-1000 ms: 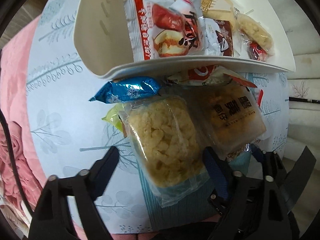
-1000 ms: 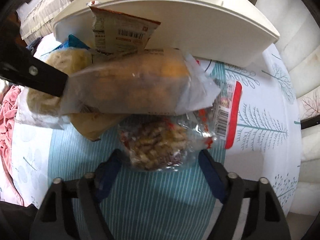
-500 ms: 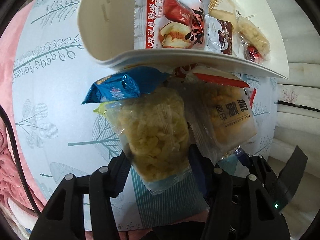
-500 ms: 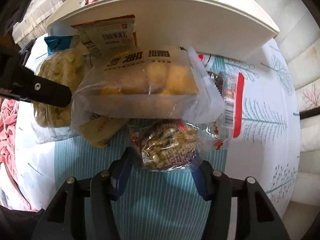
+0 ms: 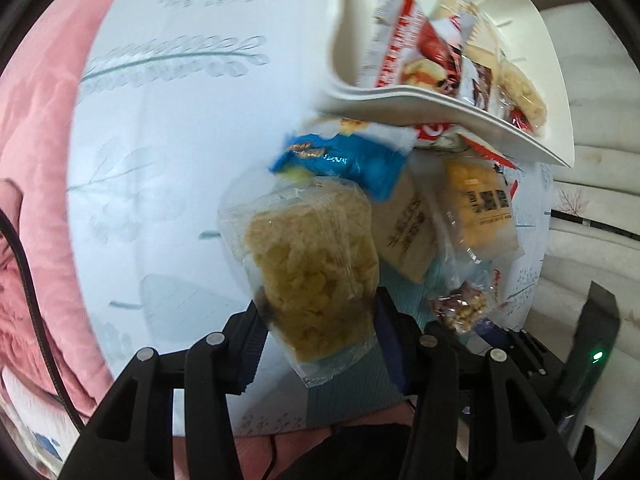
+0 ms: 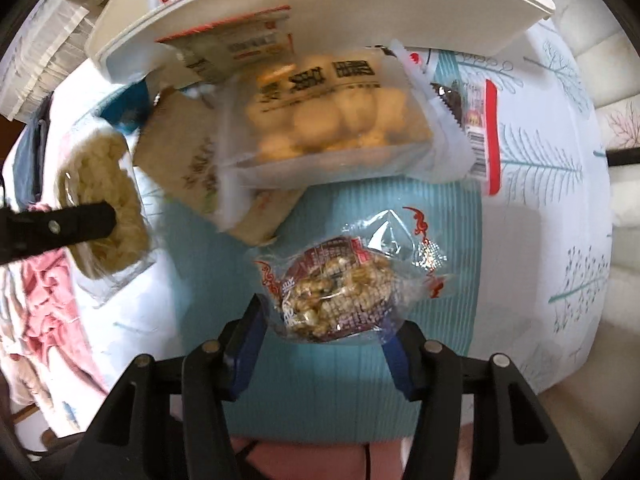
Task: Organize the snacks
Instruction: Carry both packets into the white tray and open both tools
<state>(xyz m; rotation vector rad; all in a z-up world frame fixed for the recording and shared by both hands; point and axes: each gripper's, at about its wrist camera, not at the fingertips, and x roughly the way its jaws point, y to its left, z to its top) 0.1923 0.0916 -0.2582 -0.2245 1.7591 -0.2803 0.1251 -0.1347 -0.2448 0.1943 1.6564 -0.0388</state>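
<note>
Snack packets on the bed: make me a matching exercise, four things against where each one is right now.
Things:
1. puffed rice packet
2. nut brittle packet
3. blue wrapper
4. red-and-white bread packet

Places:
a. inside the white tray
b. gripped in the left claw
c. on the cloth, just under the tray's rim
d. gripped in the right claw

Pairs: 1-b, 2-d, 3-c, 4-a
</note>
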